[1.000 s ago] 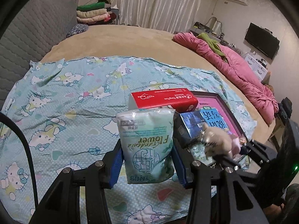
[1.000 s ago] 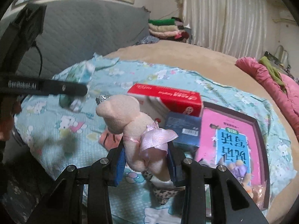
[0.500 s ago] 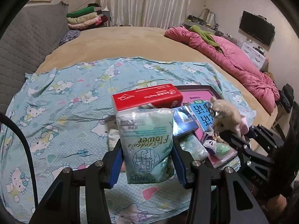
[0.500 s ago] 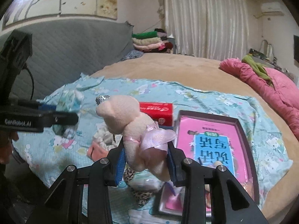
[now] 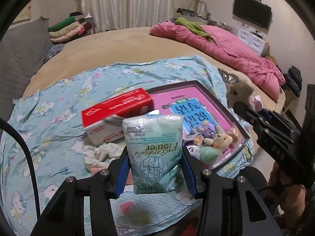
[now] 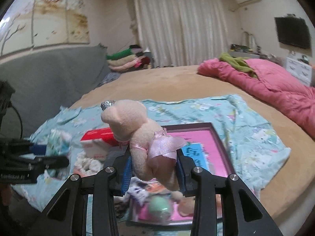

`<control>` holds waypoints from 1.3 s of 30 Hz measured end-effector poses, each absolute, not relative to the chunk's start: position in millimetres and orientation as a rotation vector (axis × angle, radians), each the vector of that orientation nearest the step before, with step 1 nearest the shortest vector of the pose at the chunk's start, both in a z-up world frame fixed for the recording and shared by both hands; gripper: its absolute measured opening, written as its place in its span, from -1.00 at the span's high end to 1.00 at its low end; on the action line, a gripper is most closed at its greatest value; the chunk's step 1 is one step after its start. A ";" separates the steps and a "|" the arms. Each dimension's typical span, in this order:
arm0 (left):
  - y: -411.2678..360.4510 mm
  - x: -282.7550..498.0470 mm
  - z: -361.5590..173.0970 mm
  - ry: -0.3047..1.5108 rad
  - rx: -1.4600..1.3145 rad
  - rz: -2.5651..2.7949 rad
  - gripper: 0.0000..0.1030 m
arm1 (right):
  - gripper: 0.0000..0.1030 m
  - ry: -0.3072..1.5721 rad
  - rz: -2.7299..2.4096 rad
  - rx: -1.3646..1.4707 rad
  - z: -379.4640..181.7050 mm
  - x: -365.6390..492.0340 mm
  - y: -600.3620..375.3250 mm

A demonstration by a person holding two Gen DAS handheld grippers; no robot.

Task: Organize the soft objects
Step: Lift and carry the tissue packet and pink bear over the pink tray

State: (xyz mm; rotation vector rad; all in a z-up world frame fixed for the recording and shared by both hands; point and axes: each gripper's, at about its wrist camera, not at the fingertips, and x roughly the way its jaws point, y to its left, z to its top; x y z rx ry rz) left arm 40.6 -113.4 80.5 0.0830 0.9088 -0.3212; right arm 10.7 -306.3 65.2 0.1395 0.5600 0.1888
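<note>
The left hand-held gripper (image 5: 155,169) is partly closed, its blue pads clamped on the sides of a pale green plastic tissue pack printed "Flower" (image 5: 154,153), held upright above the blue cartoon-print sheet (image 5: 59,106). The right hand-held gripper (image 6: 154,174) is narrower, squeezing a pink plush bear in a satin skirt (image 6: 141,135) at the waist. From the bear, a dark-framed pink tray (image 6: 214,137) lies at three o'clock, a red-topped tissue box (image 6: 96,138) at nine.

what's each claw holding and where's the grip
Left claw: tissue pack, pinched at its lower sides. Right claw: plush bear, pinched at its lower body.
</note>
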 end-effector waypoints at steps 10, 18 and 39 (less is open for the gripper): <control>-167.3 47.2 63.6 0.940 0.155 -0.385 0.05 | 0.24 0.543 0.098 0.204 56.1 10.8 -349.0; -194.6 54.6 45.0 0.981 0.183 -0.418 0.05 | 0.24 0.555 0.049 0.236 48.1 13.2 -369.6; -225.7 80.7 25.9 1.013 0.171 -0.471 0.05 | 0.24 0.549 -0.086 0.298 40.8 6.5 -414.4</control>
